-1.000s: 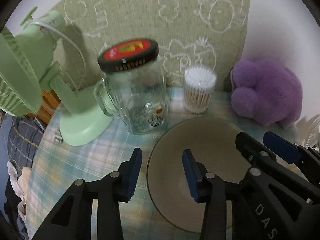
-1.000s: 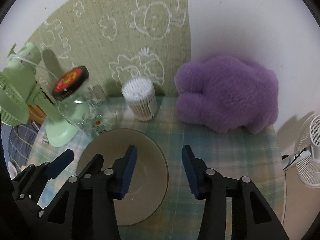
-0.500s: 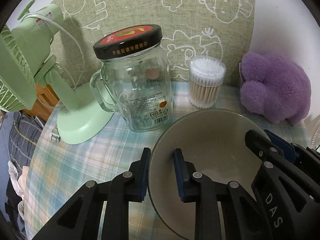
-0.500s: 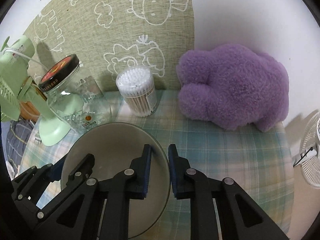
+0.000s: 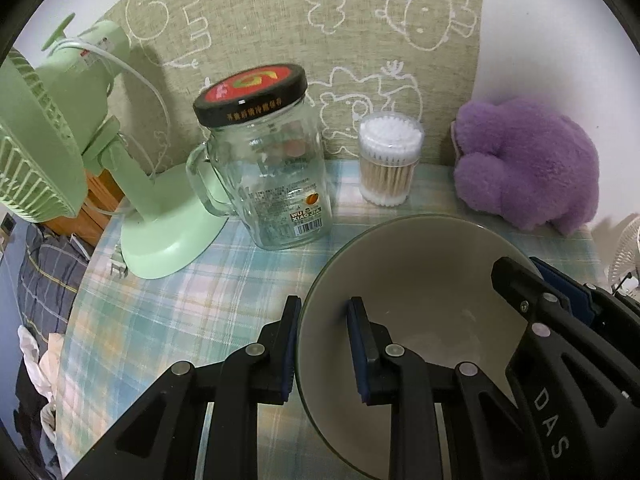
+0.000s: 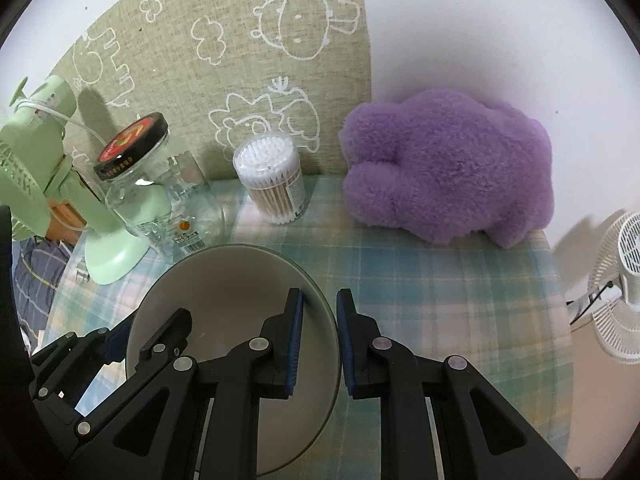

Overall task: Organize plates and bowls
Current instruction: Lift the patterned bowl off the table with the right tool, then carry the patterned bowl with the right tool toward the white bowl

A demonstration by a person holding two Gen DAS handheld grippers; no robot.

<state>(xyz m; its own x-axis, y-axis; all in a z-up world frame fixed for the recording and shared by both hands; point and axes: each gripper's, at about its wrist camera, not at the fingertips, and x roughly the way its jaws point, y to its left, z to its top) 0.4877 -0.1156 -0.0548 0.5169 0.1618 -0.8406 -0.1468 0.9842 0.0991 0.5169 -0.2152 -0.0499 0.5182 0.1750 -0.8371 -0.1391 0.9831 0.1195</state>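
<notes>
A grey-beige bowl [image 5: 420, 280] rests over the plaid tablecloth [image 5: 180, 312], empty inside. My left gripper [image 5: 324, 312] is shut on the bowl's left rim, one pad inside the wall and one outside. My right gripper [image 6: 320, 304] is shut on the opposite, right rim of the same bowl [image 6: 232, 292] in the same way. Each view also shows the other tool: the right gripper [image 5: 520, 270] across the bowl in the left wrist view, and the left gripper [image 6: 154, 326] in the right wrist view. Whether the bowl's base touches the cloth is hidden.
Behind the bowl stand a lidded glass jar [image 5: 272, 168], a green desk fan [image 5: 132, 200], a tub of cotton swabs [image 5: 388, 160] and a purple plush toy [image 6: 448, 176]. A white fan [image 6: 624, 280] stands off the table's right edge. The wall is close behind.
Both grippers' jaws have closed from wide apart onto the bowl's rim, left on the left side, right on the right. The bowl now looks slightly larger in both views.
</notes>
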